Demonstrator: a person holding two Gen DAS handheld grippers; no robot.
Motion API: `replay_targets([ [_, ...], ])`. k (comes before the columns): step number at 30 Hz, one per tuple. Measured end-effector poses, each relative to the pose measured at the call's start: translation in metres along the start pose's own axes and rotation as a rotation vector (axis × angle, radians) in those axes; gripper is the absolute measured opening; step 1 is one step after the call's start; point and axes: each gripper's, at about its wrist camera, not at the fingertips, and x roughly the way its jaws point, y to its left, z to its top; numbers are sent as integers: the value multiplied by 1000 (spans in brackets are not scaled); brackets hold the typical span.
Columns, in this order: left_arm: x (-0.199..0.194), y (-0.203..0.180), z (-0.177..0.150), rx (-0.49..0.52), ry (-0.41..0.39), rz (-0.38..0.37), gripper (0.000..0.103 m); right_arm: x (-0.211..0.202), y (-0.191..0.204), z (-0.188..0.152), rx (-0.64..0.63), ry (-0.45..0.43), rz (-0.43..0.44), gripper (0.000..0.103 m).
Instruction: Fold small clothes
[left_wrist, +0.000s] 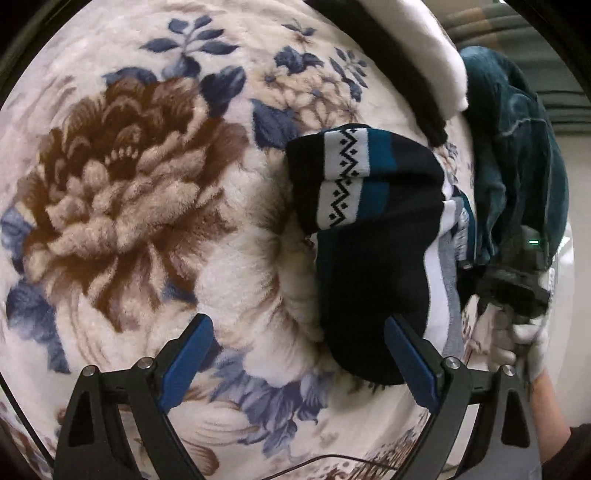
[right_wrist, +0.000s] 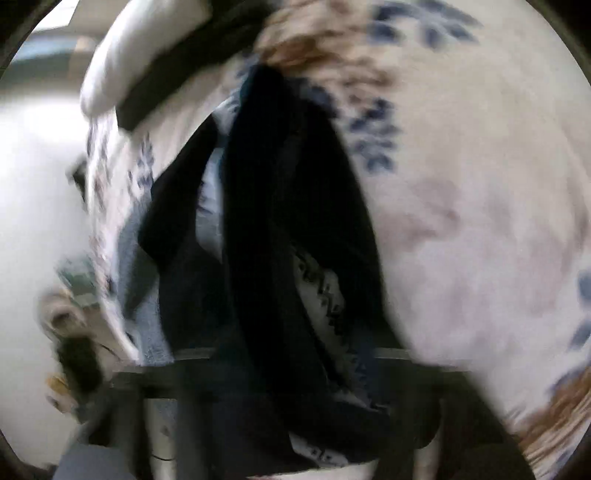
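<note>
Across a floral plush blanket (left_wrist: 122, 192), from left to right: the left gripper (left_wrist: 299, 362) hovers with jaws spread wide and empty. A dark folded sock (left_wrist: 369, 236) with zigzag bands lies just right of centre, its long axis running away from the jaws, its near end beside the right-hand finger. Farther right, a gloved hand (left_wrist: 524, 343) holds the right gripper (right_wrist: 295, 369); blur hides whether its nearly closed jaws pinch the sock.

left hand-held gripper (left_wrist: 299, 363): black frame, blue pads, silver screws, thin black cable | person's hand (left_wrist: 524, 347): white glove, dark sleeve | right view: blurred
</note>
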Motion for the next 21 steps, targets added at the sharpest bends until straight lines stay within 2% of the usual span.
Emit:
replay_targets([
  [2,4,-3,1,-1,-7,-8,94,-21,13,2,-27,-83,-33,14],
  [5,16,-9,7,-10,-3,-35,94,-70,18,7,-47,-225,-53,12],
  [6,24,-13,10,-16,3,-55,94,-80,15,12,-43,-243,-56,12],
  [9,46,-21,19,-37,24,-138,94,-72,0,36,-42,-156,-48,14],
  [10,52,-23,21,-41,27,-173,94,-64,-4,40,-50,-120,-65,18],
  [11,58,-25,23,-48,28,-193,94,-56,-8,41,-53,-78,-67,33],
  [12,66,-27,26,-54,28,-216,95,-50,-16,41,-42,-36,-43,52],
  [13,74,-28,30,-63,23,-252,95,-47,-25,39,-23,-22,3,60],
  [15,85,-32,37,-86,8,-280,95,-34,-45,33,36,18,121,91],
  [18,87,-47,48,-76,-59,-331,93,5,-77,24,119,106,271,93],
  [20,83,-55,54,-62,-90,-361,54,16,-81,22,116,101,325,98],
  [21,79,-59,61,-53,-90,-376,50,17,-79,21,106,81,365,99],
])
